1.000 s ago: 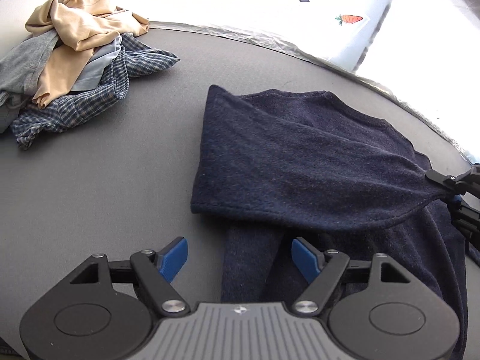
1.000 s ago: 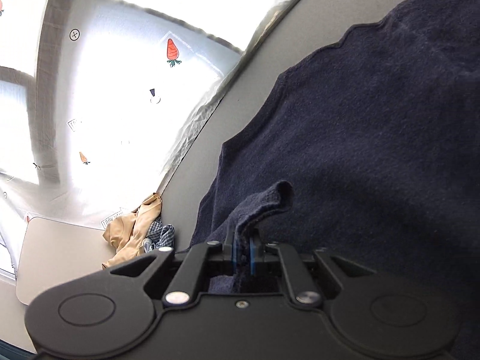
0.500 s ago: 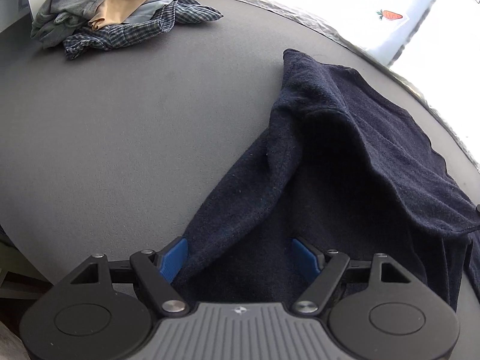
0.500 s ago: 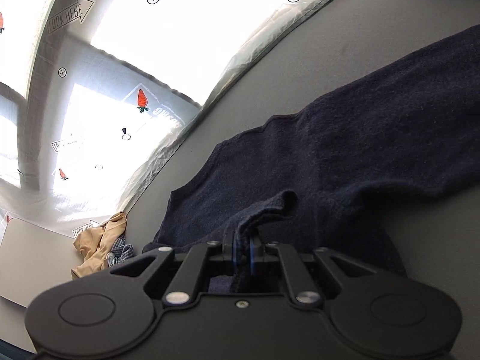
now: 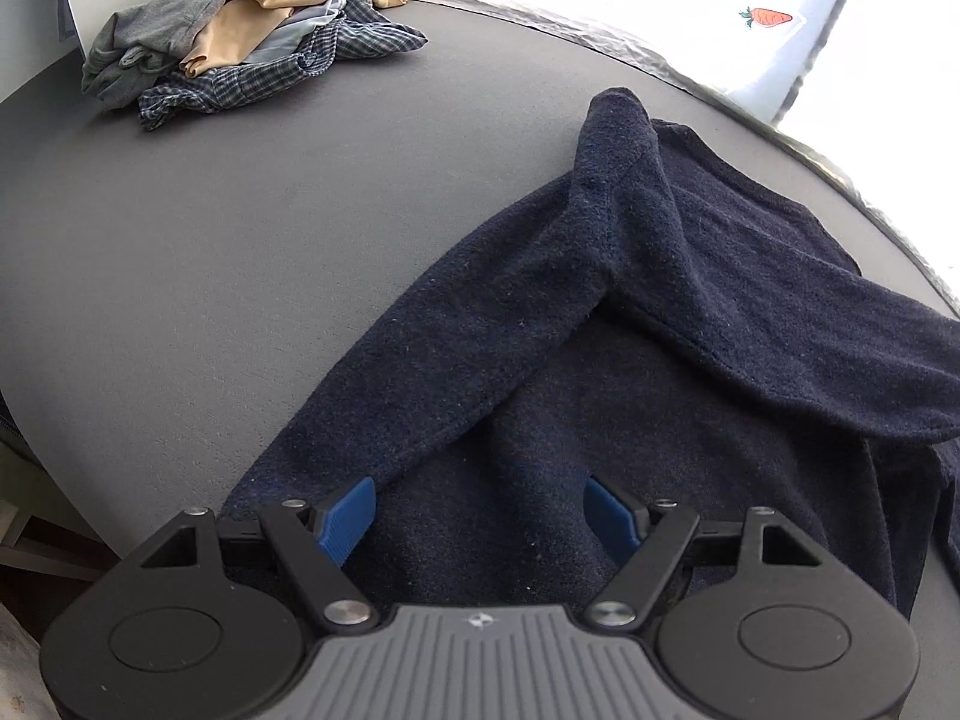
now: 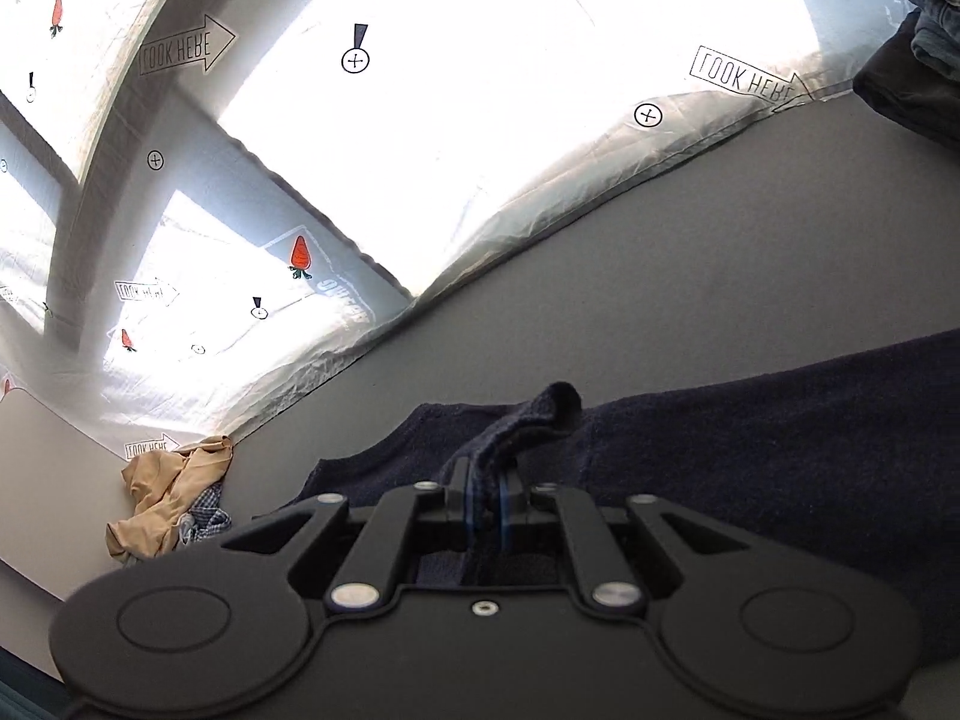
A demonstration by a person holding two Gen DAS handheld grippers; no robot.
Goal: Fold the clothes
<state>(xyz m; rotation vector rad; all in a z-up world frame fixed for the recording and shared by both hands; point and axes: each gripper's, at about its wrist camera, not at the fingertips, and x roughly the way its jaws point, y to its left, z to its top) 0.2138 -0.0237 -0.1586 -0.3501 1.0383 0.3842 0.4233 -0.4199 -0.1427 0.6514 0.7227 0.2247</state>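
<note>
Grey table (image 5: 252, 252), navy sweater (image 5: 690, 312) sleeve folded across, right gripper (image 6: 485, 501) pinching hem

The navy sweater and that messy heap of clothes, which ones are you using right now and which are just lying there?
Using now:
- navy sweater, spread on the gray table
- right tool, shut on a fold of it
- left tool, open above it

Just lying there:
- heap of clothes
- carrot sticker
</note>
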